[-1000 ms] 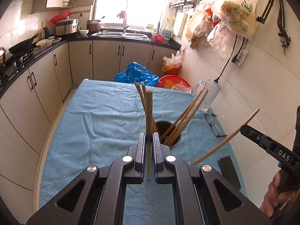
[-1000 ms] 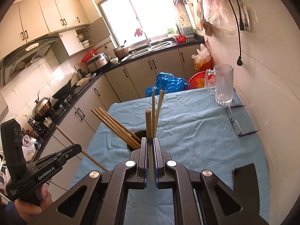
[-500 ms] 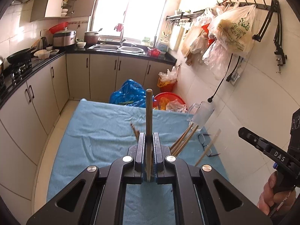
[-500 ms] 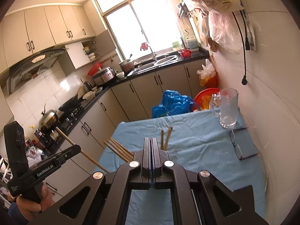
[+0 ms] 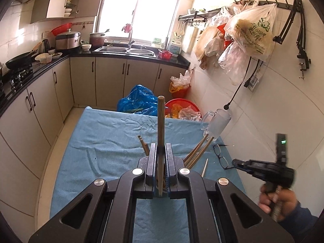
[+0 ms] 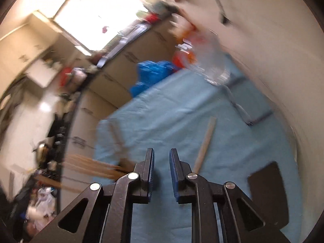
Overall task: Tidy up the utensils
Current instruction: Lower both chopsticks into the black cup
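Wooden chopstick (image 5: 161, 133) is clamped upright in the left gripper (image 5: 161, 174), the right gripper (image 6: 161, 174) has just been opening with nothing between its jaws, and a chopstick (image 6: 205, 144) released since the earlier frames lies on the blue cloth (image 6: 178, 113) beyond, unstowed.

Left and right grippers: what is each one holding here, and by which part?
The left gripper is shut on a wooden chopstick, clamped near its lower end. The right gripper holds nothing; its jaws have just been opening, with nothing between them.
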### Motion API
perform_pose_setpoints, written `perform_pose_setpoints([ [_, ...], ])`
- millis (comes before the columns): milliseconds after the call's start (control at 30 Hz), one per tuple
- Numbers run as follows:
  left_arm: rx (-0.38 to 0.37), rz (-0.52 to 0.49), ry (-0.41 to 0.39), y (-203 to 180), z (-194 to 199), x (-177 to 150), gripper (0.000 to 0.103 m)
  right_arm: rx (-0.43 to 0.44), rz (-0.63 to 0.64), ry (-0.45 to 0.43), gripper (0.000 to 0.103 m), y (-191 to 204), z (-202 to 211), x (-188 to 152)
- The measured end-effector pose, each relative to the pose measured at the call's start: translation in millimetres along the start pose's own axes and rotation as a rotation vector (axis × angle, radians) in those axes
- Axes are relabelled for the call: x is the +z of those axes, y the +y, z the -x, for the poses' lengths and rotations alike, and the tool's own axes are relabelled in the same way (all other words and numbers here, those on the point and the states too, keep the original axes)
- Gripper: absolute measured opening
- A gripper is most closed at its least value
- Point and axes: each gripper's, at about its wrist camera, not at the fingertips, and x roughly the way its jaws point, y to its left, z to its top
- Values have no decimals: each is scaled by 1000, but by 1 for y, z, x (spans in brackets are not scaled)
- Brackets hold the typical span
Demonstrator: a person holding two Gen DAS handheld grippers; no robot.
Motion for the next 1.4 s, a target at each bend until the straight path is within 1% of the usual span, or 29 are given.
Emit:
perform_pose_setpoints([
  [100,17,0,4,3,0,-3,6,-76,-61,56,18,-31,-37,13],
  [167,26,7,11,7,0,-5,6,-116,-76,81,20,-43,-59,19],
  [300,56,22,26,18,1,-10,6,-188,-78,151,20,-56,-108,30],
  [433,88,39,37,31,3,-16,6,-265,-47,206,20,-60,-149,39],
  [567,113,52,46,42,6,-21,6,-351,-9,229,20,-65,-174,42],
  [600,118,53,47,44,8,-22,6,-361,0,211,20,-64,-175,43],
  [667,127,58,48,48,9,-24,6,-396,57,214,19,-56,-180,45],
  [700,129,62,48,49,10,-25,6,-415,76,217,12,-53,-182,44],
  [733,130,65,48,51,11,-25,6,-421,86,220,9,-52,-183,43],
  [800,130,66,45,51,11,-25,6,-410,93,226,7,-50,-180,43],
  [900,122,61,42,47,11,-21,6,-348,49,217,6,-53,-170,39],
  [1033,101,51,34,38,11,-19,6,-232,38,132,6,-46,-127,27],
  [1167,78,42,26,28,12,-18,6,-118,64,16,6,-32,-66,15],
  [1333,51,33,14,17,14,-16,6,-44,133,-118,6,-16,0,-5],
  [1400,43,31,9,13,15,-16,6,-34,156,-155,5,-10,18,-11],
])
